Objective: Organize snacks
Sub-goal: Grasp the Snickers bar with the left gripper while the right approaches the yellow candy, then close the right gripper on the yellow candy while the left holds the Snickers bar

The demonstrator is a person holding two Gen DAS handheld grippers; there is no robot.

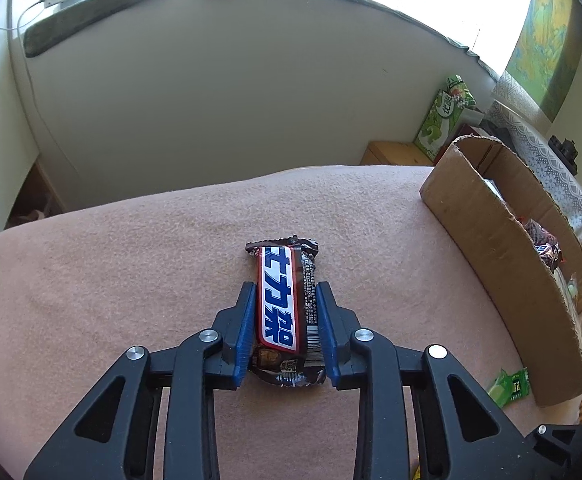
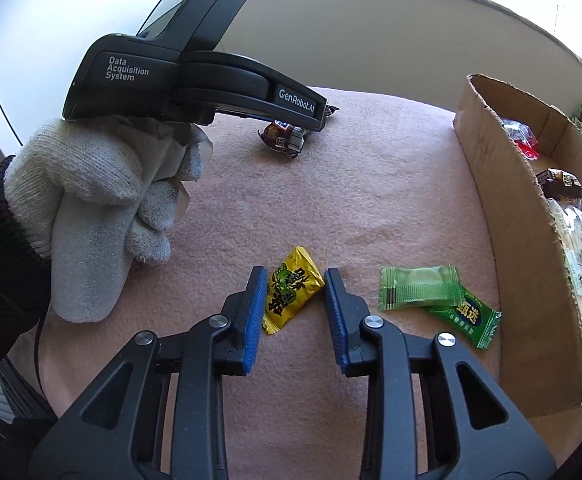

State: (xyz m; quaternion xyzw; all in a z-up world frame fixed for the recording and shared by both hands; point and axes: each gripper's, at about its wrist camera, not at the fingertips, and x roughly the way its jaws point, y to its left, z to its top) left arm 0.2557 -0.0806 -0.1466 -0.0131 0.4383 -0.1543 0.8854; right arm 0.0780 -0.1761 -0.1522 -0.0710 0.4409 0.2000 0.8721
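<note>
Blue-padded fingers (image 1: 247, 332) of the left gripper (image 1: 285, 330) stand either side of a brown chocolate bar in a glossy wrapper with a blue-and-white label (image 1: 281, 308), pads touching or nearly touching its long edges; whether they truly press I cannot tell. It lies on the pink fleece blanket (image 1: 111, 280), with the open brown cardboard box (image 1: 487, 248) at two o'clock from it.

Fingers of the right gripper (image 2: 293, 300) flank a small yellow foil candy packet (image 2: 291, 288); the left pad touches it, while the right pad meets only its corner, so no firm clamp yet. Two green candy sachets (image 2: 431, 296) lie at three o'clock, just beside the box wall.

Both hands seem to be at the grasping step. Next comes closing fully, lifting, and carrying each snack over the box rim.

Box contents are mostly hidden behind its wall. A white-gloved hand (image 2: 91, 208) covers the left gripper's handle, and that tool's body conceals most of the bar in the right wrist view.
</note>
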